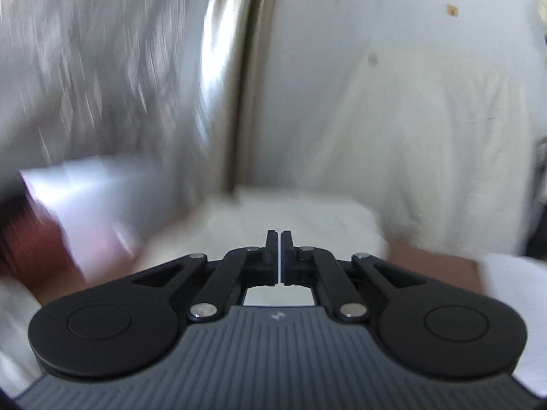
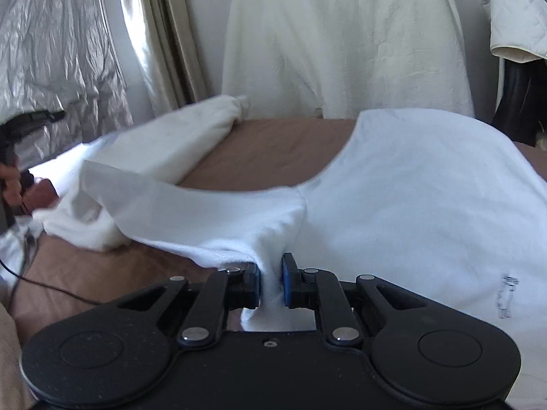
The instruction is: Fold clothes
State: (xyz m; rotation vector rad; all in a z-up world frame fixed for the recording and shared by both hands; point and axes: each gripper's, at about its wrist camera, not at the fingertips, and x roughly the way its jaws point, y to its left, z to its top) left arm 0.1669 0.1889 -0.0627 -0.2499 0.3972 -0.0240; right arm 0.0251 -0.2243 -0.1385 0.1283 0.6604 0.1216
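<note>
Left wrist view is blurred: the left gripper (image 1: 279, 239) has its jaws clenched with nothing visible between them, over white cloth (image 1: 290, 215) on the brown bed (image 1: 434, 270). Right wrist view shows the right gripper (image 2: 271, 275) pinching a bunched fold of the white shirt (image 2: 410, 188), which lies spread on the bed (image 2: 273, 143), sleeve (image 2: 191, 205) stretched left

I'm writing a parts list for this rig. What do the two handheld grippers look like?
Both the left gripper and the right gripper are matte black, with crossed link bars, silver rivets and two round discs by the body. The left's body is ribbed grey with a small logo; the right's jaws carry blue pads.
</note>
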